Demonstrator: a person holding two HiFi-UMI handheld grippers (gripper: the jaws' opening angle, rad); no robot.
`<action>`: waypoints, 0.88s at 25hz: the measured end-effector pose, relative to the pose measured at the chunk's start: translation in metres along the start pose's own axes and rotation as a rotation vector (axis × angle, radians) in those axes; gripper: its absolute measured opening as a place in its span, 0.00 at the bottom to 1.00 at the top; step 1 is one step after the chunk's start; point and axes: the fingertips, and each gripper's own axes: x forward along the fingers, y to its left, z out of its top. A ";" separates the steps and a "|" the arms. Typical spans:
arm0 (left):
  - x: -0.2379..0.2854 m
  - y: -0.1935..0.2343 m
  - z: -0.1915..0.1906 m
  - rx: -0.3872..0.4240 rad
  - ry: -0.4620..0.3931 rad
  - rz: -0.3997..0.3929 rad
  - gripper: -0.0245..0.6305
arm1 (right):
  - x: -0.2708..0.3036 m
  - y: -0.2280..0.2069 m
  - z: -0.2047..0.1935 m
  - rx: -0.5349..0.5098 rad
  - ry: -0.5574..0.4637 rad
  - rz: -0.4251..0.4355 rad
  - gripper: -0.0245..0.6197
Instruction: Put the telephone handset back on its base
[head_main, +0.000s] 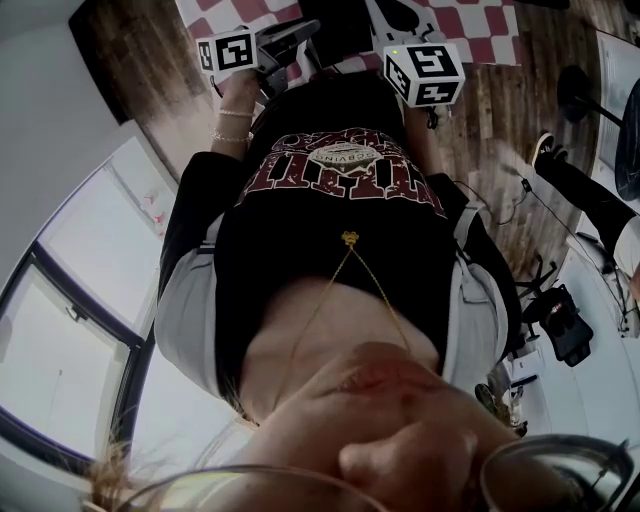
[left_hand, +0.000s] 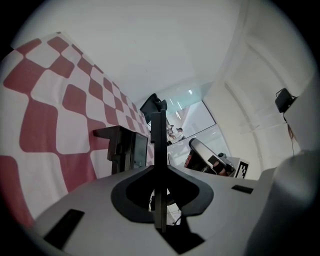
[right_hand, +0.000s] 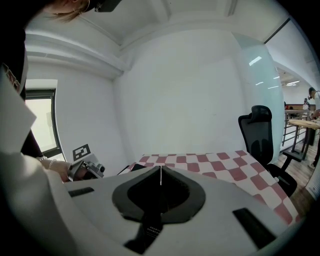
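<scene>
Checkered tablecloth (right_hand: 215, 167) is mostly bare ahead of the right gripper (right_hand: 160, 170), open run across it. In the left gripper view a black boxy device (left_hand: 122, 150) stands on the cloth just beside the left gripper (left_hand: 159, 125), blocking that side. Black office chair (right_hand: 260, 135) stands off the table's right side.

There are two grippers: the left gripper (left_hand: 159, 116) and the right gripper (right_hand: 160, 169). Each one carries one cube with square markers, so two cubes together: the left cube (head_main: 228, 50) and the right cube (head_main: 425, 72). There is one bench (right_hand: 220, 167), with one red-and-white checked cover. On it stands one black boxy device (left_hand: 122, 150); what it is I cannot tell. There is one black office chair (right_hand: 260, 132). One person (head_main: 330, 210) in a black shirt wears one gold necklace (head_main: 350, 238). One leg (head_main: 585, 190) with one shoe shows a second person.
</scene>
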 end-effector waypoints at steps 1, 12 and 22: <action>0.001 0.002 -0.001 -0.003 0.002 0.003 0.16 | 0.000 -0.001 0.000 0.000 0.000 -0.001 0.07; 0.010 0.027 -0.007 -0.031 0.030 0.045 0.16 | -0.006 -0.011 -0.004 0.011 0.006 -0.023 0.07; 0.014 0.044 -0.013 -0.051 0.049 0.076 0.16 | -0.013 -0.016 -0.007 0.026 0.004 -0.040 0.07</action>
